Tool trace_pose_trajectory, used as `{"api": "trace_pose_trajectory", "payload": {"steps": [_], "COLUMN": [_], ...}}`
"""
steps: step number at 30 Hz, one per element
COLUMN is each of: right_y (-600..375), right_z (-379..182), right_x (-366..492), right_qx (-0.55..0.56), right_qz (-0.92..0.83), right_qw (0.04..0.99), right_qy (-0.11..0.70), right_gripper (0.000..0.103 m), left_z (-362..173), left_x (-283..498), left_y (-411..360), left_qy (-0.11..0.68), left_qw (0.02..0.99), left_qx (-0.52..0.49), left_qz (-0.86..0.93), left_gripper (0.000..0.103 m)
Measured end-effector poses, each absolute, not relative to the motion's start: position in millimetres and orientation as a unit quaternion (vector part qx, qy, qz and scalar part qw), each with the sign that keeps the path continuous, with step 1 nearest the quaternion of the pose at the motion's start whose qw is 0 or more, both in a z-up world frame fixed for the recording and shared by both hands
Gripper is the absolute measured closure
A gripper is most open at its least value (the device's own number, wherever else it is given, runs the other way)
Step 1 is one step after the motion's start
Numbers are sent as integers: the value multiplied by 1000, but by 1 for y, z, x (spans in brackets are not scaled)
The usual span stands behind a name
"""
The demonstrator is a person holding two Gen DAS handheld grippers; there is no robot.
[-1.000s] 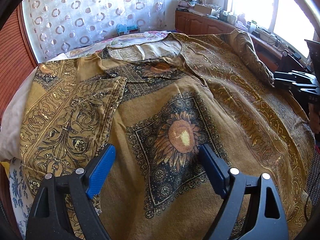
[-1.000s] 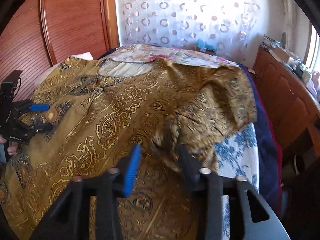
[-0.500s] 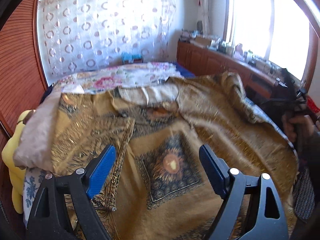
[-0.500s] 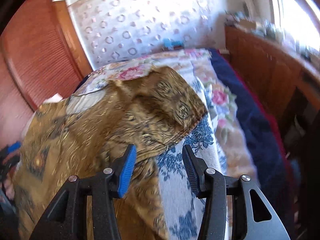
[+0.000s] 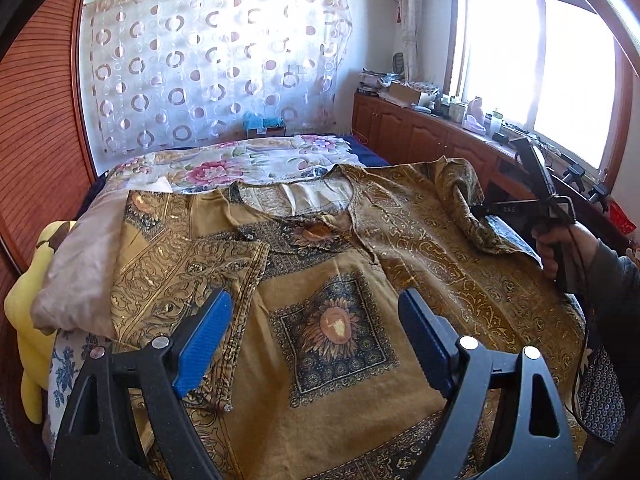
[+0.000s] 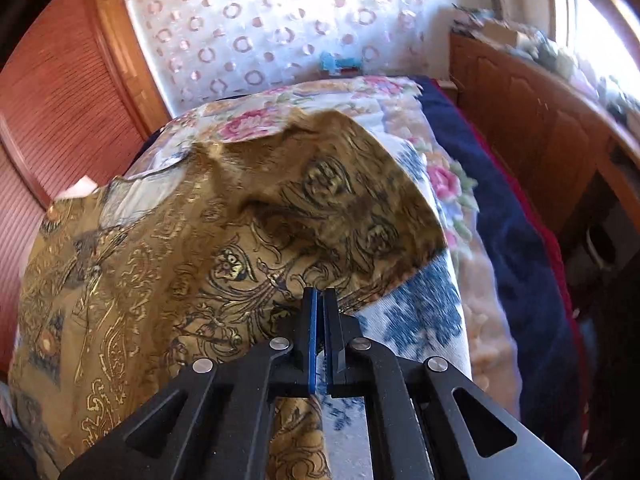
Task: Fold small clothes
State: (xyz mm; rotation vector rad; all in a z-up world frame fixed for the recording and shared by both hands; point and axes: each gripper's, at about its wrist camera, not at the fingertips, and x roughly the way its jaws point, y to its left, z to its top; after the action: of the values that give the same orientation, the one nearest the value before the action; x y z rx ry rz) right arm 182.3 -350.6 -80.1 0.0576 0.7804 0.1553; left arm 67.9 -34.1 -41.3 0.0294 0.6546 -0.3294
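A golden-brown patterned top [image 5: 344, 320] lies spread face-up on the bed, its sunflower square in the middle. Its left sleeve [image 5: 192, 276] is folded in over the body. My left gripper [image 5: 316, 304] hangs open above the lower front, nothing between its blue pads. At the right edge a hand holds my right gripper [image 5: 478, 210], which pinches the right sleeve [image 5: 464, 188] and lifts it. In the right wrist view that gripper [image 6: 320, 300] is shut on the edge of the sleeve [image 6: 320, 200], and the cloth bunches in front of it.
A floral bedspread [image 5: 248, 160] and a navy blanket [image 6: 500, 208] cover the bed. At the left lie a beige pillow [image 5: 80, 260] and a yellow plush toy [image 5: 28, 320]. Along the right runs a cluttered wooden cabinet [image 5: 420, 136]; a slatted wardrobe [image 5: 36, 140] stands left.
My right gripper slid to the sleeve's edge and its jaws closed on the cloth. The left gripper rose and tilted up a second ago, then stayed put.
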Motion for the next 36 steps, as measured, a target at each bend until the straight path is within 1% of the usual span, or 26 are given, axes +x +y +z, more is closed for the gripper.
{"api": "trace_pose_trajectory", "payload": {"steps": [8, 14, 15, 16, 18, 22, 25, 30, 36], "right_y": [-289, -225, -219, -216, -214, -238, -258, -270, -269], "right_z": [-35, -24, -25, -25, -24, -21, -26, -40, -82], "right_x": [168, 155, 154, 153, 145, 128, 130, 141, 175], "right_qx": [-14, -70, -75, -78, -83, -86, -85, -87, -95], "right_qz": [151, 216, 224, 237, 257, 255, 218, 164, 122], "right_qw": [941, 930, 928, 924, 920, 926, 934, 937, 926], "right_qy": [303, 287, 289, 291, 283, 264, 270, 296, 345], "right_gripper": [101, 101, 92, 75, 53, 52, 52, 52, 52], "left_z": [-40, -40, -40, -40, -42, -45, -46, -46, -43], "left_x": [67, 67, 67, 67, 68, 69, 71, 75, 86], "left_y": [-24, -16, -15, -14, -13, -9, -6, 7, 29], "left_qy": [315, 314, 314, 314, 315, 318, 316, 314, 307], "left_qw": [937, 938, 938, 938, 938, 937, 938, 941, 946], "left_qx": [1, -4, -5, -6, -7, -12, -16, -21, -19], "left_qz": [-153, -148, -147, -147, -146, -143, -140, -124, -101], "left_gripper": [17, 17, 17, 17, 17, 17, 17, 17, 17]}}
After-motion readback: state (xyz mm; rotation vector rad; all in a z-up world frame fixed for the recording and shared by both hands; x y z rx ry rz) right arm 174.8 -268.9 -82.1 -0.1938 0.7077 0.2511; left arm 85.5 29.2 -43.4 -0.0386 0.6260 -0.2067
